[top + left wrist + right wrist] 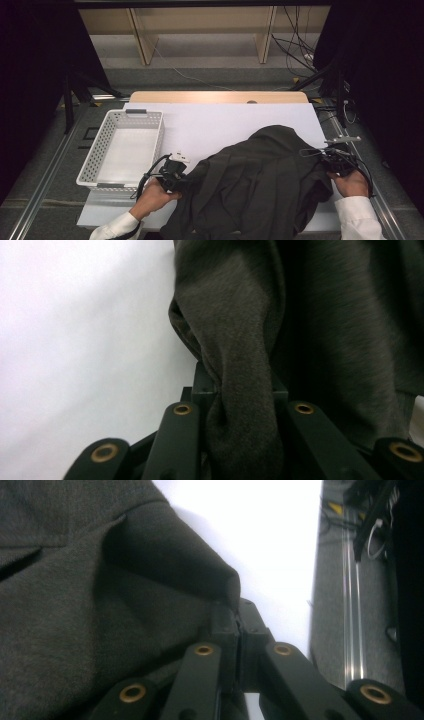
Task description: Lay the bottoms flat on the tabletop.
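The dark garment [255, 185] lies crumpled on the white surface [210, 125], beside the basket [122, 147]. Left tongs [176, 181] clench a fold; right tongs [334, 161] pinch its edge. Probably folding has barely begun; the basket holds nothing.

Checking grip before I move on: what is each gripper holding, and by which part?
Both grip the dark garment: the left gripper on a bunched fold at its left edge, the right gripper on its right edge.
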`<control>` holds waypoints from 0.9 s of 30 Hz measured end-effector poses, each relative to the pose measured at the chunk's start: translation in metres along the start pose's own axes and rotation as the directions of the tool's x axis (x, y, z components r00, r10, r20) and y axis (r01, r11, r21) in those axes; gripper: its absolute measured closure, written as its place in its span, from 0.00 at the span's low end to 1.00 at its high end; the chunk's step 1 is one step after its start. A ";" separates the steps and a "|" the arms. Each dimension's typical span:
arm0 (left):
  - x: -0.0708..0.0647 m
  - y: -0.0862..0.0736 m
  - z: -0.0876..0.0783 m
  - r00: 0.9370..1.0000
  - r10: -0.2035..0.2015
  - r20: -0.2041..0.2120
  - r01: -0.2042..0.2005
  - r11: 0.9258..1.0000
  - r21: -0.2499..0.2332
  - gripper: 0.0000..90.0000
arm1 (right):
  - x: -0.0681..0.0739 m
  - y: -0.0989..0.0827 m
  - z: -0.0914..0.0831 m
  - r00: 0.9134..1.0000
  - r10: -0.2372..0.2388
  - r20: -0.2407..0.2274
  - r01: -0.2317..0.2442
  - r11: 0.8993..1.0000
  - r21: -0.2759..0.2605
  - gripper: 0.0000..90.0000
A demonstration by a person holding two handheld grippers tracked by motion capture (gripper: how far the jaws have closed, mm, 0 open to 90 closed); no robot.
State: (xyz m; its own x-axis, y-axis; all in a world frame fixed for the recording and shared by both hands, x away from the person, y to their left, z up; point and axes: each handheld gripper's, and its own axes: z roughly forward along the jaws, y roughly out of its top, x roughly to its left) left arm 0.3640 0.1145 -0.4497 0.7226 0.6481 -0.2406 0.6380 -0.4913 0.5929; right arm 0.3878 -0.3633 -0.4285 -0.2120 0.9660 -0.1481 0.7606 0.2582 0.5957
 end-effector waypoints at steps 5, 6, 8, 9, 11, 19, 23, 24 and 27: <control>-0.003 0.005 -0.004 1.000 0.009 0.025 -0.011 0.999 0.048 0.67 | -0.003 -0.003 0.001 1.000 0.024 -0.001 -0.024 1.000 0.012 0.88; -0.003 0.009 -0.008 1.000 0.002 0.020 -0.003 0.999 0.034 0.58 | -0.002 0.000 -0.004 0.999 0.030 0.015 -0.030 1.000 -0.004 0.79; 0.000 0.018 -0.020 1.000 -0.015 0.007 0.015 1.000 -0.007 0.50 | -0.002 0.006 -0.013 0.999 0.032 0.008 -0.032 0.999 -0.038 0.67; 0.002 0.024 -0.025 1.000 -0.024 -0.001 0.024 0.999 -0.029 0.47 | -0.002 0.009 -0.018 0.999 0.038 -0.011 -0.039 0.998 -0.055 0.61; 0.004 0.036 -0.033 0.999 -0.032 -0.034 0.030 0.998 -0.057 0.42 | -0.002 0.013 -0.024 0.998 0.050 -0.045 -0.054 0.995 -0.083 0.53; 0.005 0.082 -0.002 0.998 -0.041 -0.051 0.039 0.998 -0.049 0.31 | 0.005 0.027 -0.022 0.980 0.070 -0.188 -0.091 0.990 -0.105 0.37; 0.018 0.090 0.030 0.996 -0.089 -0.027 0.090 0.995 0.036 0.25 | 0.011 0.029 -0.008 0.977 0.059 -0.205 -0.069 0.997 -0.042 0.35; 0.020 0.089 0.036 0.995 -0.096 -0.022 0.097 0.993 0.065 0.26 | 0.013 0.029 -0.005 0.975 0.053 -0.217 -0.061 0.998 -0.029 0.35; 0.023 0.085 0.054 0.991 -0.131 0.024 0.127 0.984 0.128 0.27 | 0.019 0.028 0.001 0.975 0.026 -0.223 -0.026 1.000 0.000 0.36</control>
State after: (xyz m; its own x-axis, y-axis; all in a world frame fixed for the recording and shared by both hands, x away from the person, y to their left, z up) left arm 0.4495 0.0565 -0.4464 0.6386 0.6930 -0.3345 0.7535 -0.4751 0.4544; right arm 0.4058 -0.3381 -0.4156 -0.3240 0.9449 0.0469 0.7659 0.2329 0.5993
